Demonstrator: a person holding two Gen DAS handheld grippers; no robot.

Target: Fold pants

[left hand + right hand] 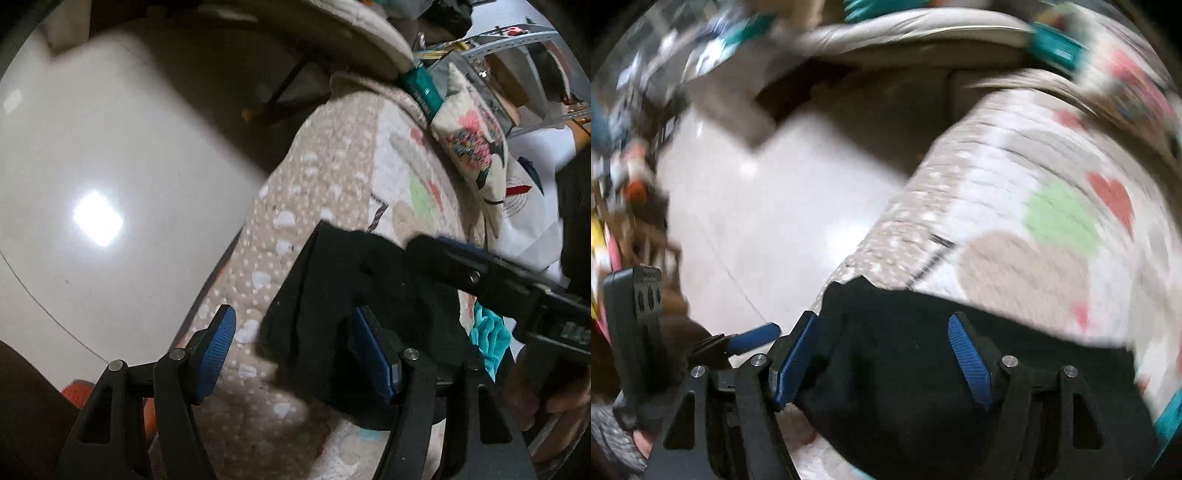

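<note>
The black pants (332, 295) lie bunched on a patterned quilt (332, 177) near its edge. My left gripper (295, 347) is open, its blue pads wide apart, with the pants' edge between them and the right pad (373, 354) against the cloth. The right gripper (461, 266) reaches in from the right over the pants. In the right wrist view the pants (905, 387) fill the space between the open pads of my right gripper (882, 362). The left gripper's blue fingertip (757, 338) shows at the left.
A glossy white tile floor (110, 166) lies left of the bed. A printed pillow (469, 144) and a teal item (421, 88) sit at the far end of the quilt. A teal cloth (487, 336) lies right of the pants. Cluttered shelves (517, 48) stand behind.
</note>
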